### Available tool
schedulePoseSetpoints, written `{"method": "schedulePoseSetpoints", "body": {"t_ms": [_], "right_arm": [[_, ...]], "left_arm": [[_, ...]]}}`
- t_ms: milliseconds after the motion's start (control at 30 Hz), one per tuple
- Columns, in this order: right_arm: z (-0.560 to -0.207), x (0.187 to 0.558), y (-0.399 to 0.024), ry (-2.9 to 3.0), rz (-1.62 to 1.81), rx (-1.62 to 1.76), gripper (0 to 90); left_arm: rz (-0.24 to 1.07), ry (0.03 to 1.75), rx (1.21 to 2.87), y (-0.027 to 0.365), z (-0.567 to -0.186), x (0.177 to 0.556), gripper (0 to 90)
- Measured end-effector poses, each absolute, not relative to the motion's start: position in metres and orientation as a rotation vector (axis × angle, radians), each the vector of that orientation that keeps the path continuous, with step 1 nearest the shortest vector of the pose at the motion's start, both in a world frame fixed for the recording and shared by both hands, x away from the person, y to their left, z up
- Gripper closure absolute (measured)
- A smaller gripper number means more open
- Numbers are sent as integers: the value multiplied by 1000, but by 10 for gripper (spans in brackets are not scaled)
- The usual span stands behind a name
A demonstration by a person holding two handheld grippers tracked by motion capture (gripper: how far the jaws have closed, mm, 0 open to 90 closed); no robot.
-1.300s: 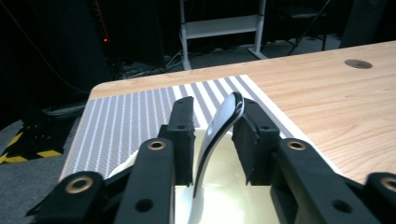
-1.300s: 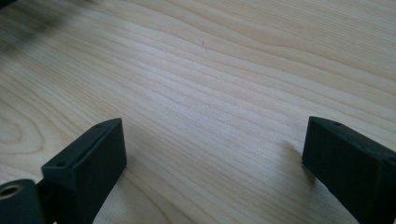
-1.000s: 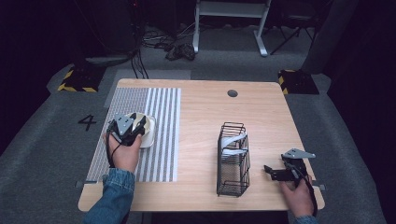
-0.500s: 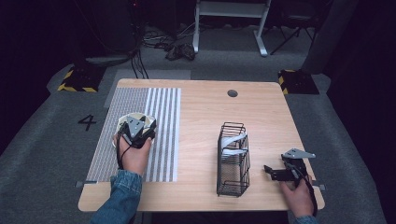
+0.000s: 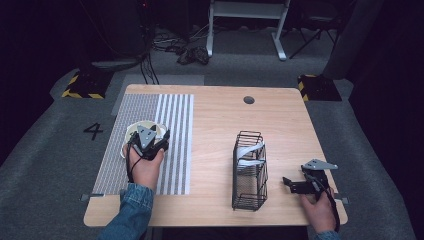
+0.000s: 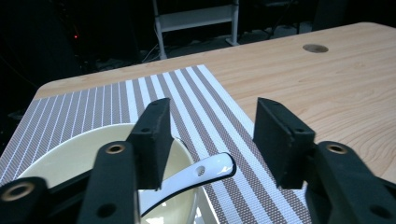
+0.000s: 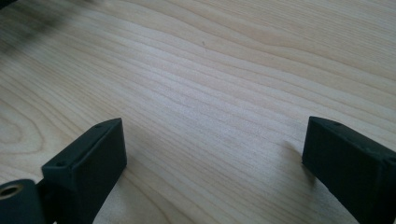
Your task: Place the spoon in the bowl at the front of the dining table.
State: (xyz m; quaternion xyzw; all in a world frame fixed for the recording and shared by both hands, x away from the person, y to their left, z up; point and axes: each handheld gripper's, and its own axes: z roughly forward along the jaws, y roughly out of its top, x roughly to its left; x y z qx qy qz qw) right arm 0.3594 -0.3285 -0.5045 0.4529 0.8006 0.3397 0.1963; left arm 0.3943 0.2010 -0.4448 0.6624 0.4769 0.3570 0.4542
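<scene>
A cream bowl [image 5: 131, 133] [image 6: 70, 154] stands on the striped placemat [image 5: 175, 125] at the table's left. A white spoon [image 6: 205, 170] lies in it, its handle sticking out over the rim. My left gripper [image 5: 159, 139] [image 6: 212, 121] hovers just over the bowl's right rim. Its jaws have just been opening and now stand apart above the spoon handle without touching it. My right gripper [image 5: 290, 184] [image 7: 215, 144] rests open on the bare wood near the table's front right corner, pointing left, with nothing between its jaws.
A black wire basket [image 5: 249, 170] stands between the two hands and holds some white pieces [image 5: 250, 152]. A round cable hole [image 5: 248, 100] [image 6: 315, 47] sits near the table's far edge. Dark floor and a white frame lie beyond.
My left gripper has shifted to the right across the bowl, and its jaws have spread wider. The right hand has kept still.
</scene>
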Motion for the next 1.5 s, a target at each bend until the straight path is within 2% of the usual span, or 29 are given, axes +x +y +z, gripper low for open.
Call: {"method": "schedulePoseSetpoints", "body": {"t_ms": [333,800,1500], "right_arm": [[-504,359,-328,2242,951,1268,64],[-504,359,-328,2242,952,1269,64],[-504,359,-328,2242,951,1269,64]], "left_arm": [[857,1182,1600,205,-429,376,307],[804,1157,1627,208,-412,339,273],[733,1120,1728,218,-406,307,251]]}}
